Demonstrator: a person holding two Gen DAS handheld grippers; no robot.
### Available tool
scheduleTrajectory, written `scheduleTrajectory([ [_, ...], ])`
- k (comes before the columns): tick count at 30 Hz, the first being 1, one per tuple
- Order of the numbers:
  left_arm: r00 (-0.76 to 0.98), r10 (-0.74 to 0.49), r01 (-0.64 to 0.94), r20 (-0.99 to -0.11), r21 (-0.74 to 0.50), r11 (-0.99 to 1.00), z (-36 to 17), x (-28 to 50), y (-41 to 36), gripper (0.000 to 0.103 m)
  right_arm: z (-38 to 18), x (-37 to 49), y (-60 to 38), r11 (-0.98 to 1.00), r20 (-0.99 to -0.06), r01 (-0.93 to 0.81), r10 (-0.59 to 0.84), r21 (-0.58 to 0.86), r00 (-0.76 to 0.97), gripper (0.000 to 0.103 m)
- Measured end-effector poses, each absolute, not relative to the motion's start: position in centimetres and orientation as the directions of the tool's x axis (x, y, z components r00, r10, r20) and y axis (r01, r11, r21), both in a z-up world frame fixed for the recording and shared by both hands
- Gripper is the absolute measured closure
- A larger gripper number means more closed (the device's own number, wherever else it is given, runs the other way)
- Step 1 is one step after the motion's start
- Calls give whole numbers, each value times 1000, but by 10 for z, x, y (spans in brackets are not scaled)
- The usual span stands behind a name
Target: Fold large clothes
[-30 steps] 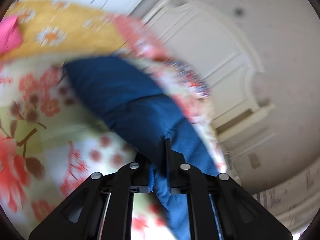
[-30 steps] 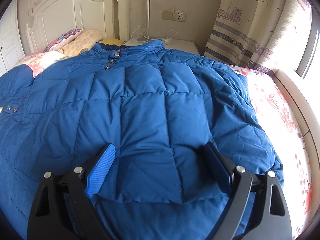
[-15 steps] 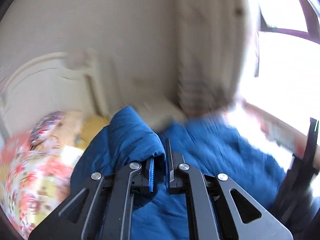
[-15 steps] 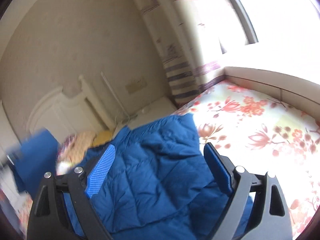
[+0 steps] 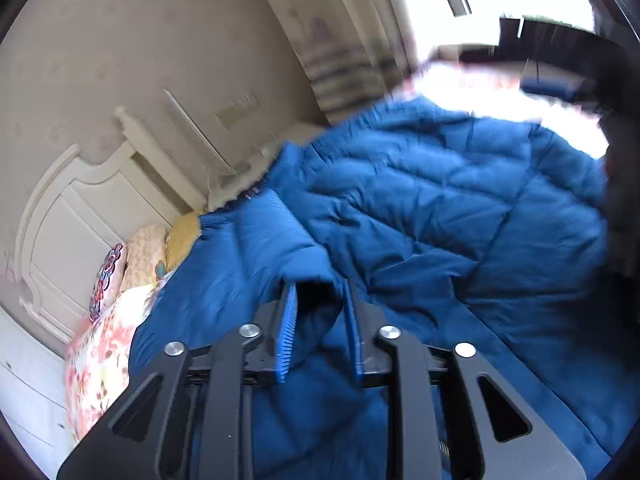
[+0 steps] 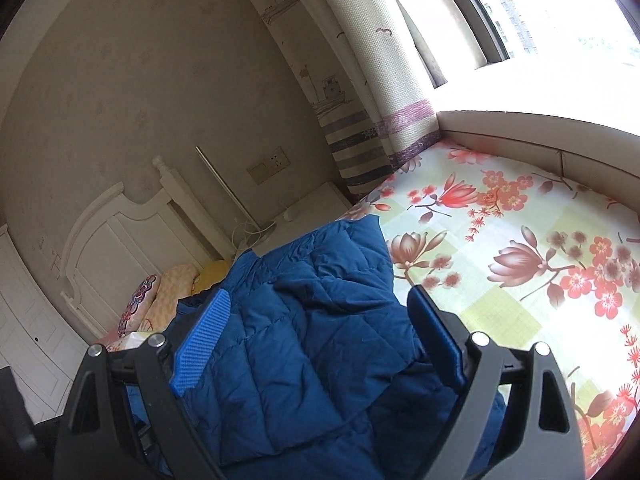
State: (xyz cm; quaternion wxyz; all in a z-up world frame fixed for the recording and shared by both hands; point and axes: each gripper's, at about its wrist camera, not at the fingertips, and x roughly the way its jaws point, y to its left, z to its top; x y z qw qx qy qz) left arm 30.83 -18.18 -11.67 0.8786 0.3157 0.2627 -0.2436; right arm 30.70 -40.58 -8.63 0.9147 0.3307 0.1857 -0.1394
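Observation:
A large blue quilted puffer jacket (image 5: 440,220) lies spread over the bed. My left gripper (image 5: 318,300) has its jaws a little apart around a fold of the jacket's sleeve (image 5: 280,248), which sits between the blue pads. The jacket also shows in the right wrist view (image 6: 312,320). My right gripper (image 6: 320,336) is wide open above the jacket's body, with nothing between its pads (image 6: 200,340).
The bed has a floral sheet (image 6: 520,248) and pillows (image 6: 160,292) at a white headboard (image 6: 112,240). A nightstand (image 6: 304,208) with a cable stands beside striped curtains (image 6: 360,120) and a bright window. A white wardrobe (image 6: 24,320) is at the left.
My left gripper swung the sleeve from the floral sheet over onto the jacket's body, and its jaws have opened a little. My right gripper lifted off the jacket and tilted up, staying open.

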Motion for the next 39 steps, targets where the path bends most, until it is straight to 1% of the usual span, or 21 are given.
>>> scheduleTrajectory([
  [1, 744, -287, 590, -603, 391, 707, -109, 308, -168, 60, -86, 307, -406, 741, -432, 377, -131, 556, 892, 14],
  [2, 752, -303, 574, -585, 356, 738, -103, 303, -152, 38, -86, 307, -406, 742, -433, 376, -130, 554, 892, 14],
  [4, 795, -287, 483, -535, 272, 832, -94, 301, -110, 6, -86, 309, -404, 751, -436, 373, -125, 545, 891, 14],
  [5, 815, -246, 413, -524, 228, 882, -93, 302, -83, 7, -86, 310, -403, 757, -439, 370, -123, 538, 890, 14],
  [6, 807, -220, 377, -548, 192, 906, -95, 306, -63, 10, -85, 311, -402, 762, -442, 369, -121, 533, 889, 14],
  [8, 781, -163, 320, -603, 162, 933, -103, 317, -37, 33, -85, 313, -400, 771, -447, 366, -119, 521, 887, 14],
  [10, 738, -115, 274, -665, 139, 951, -114, 327, -12, 42, -84, 314, -397, 778, -451, 369, -123, 509, 884, 14],
  [11, 715, -100, 257, -692, 127, 958, -120, 334, -3, 44, -84, 315, -396, 781, -454, 371, -127, 502, 882, 14],
  [13, 691, -125, 257, -712, 80, 963, -127, 344, 6, 46, -83, 318, -392, 794, -461, 374, -136, 479, 877, 14],
  [16, 677, -173, 262, -716, 14, 965, -129, 364, 11, 63, -81, 324, -379, 831, -476, 370, -148, 415, 867, 14],
  [17, 678, -176, 257, -713, 6, 966, -129, 370, 12, 65, -80, 325, -374, 845, -478, 366, -154, 390, 865, 14],
  [20, 675, -139, 234, -724, 32, 972, -148, 385, 6, 65, -77, 330, -361, 878, -484, 349, -162, 327, 860, 14],
  [22, 668, -162, 231, -726, -5, 973, -153, 388, 12, 65, -71, 332, -348, 904, -479, 325, -163, 278, 863, 14],
  [24, 664, -177, 220, -727, -37, 975, -154, 387, 19, 64, -58, 333, -327, 940, -450, 246, -118, 237, 885, 14],
  [26, 662, -177, 219, -728, -39, 975, -154, 387, 20, 64, -42, 336, -289, 983, -439, 110, -34, 148, 898, 13],
  [29, 665, -156, 217, -731, -12, 976, -154, 387, 16, 64, -34, 346, -209, 987, -519, -118, 42, -113, 853, 12],
  [30, 665, -159, 216, -730, -17, 976, -153, 386, 17, 63, -36, 349, -190, 971, -549, -177, 60, -163, 833, 12],
  [31, 664, -165, 215, -730, -25, 976, -153, 386, 18, 63, -40, 354, -169, 949, -589, -257, 102, -185, 802, 12],
  [33, 663, -177, 213, -728, -44, 976, -153, 387, 21, 62, -45, 361, -143, 922, -625, -331, 138, -202, 768, 13],
  [37, 669, -165, 208, -725, -31, 978, -152, 386, 20, 62, -63, 389, -109, 888, -696, -399, 138, -228, 705, 13],
  [39, 670, -165, 208, -724, -30, 978, -152, 386, 20, 62, -72, 399, -100, 880, -704, -393, 101, -266, 703, 15],
])
